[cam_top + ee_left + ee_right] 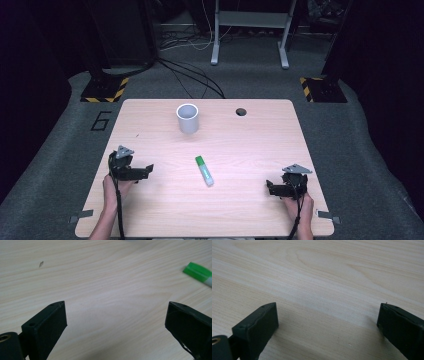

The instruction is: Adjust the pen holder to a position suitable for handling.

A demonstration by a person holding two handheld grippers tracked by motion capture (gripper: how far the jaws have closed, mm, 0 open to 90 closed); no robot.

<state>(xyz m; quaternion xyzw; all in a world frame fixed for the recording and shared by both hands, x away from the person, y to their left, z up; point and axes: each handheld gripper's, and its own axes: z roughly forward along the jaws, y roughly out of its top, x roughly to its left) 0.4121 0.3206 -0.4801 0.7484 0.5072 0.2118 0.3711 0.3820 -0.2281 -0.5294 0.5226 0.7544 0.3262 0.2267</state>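
Observation:
A white glue stick with a green cap (pixel 204 170) lies flat near the middle of the light wooden table (pixel 250 145). Its green cap (pixel 197 271) shows at the right edge of the left gripper view. A white cup (pixel 188 118) stands upright toward the far side. My left gripper (pixel 148 170) rests low at the table's left, open, jaws wide apart over bare wood (pixel 115 307). My right gripper (pixel 268 187) rests at the front right, open too, with nothing between its fingers (pixel 327 307).
A dark round hole (pixel 241 111) sits in the tabletop near the far edge. Beyond the table are floor cables (pixel 190 75), a white frame's legs (pixel 250 40) and two stands with yellow-black striped bases (pixel 105 90). Metal brackets (pixel 80 217) stick out at the front corners.

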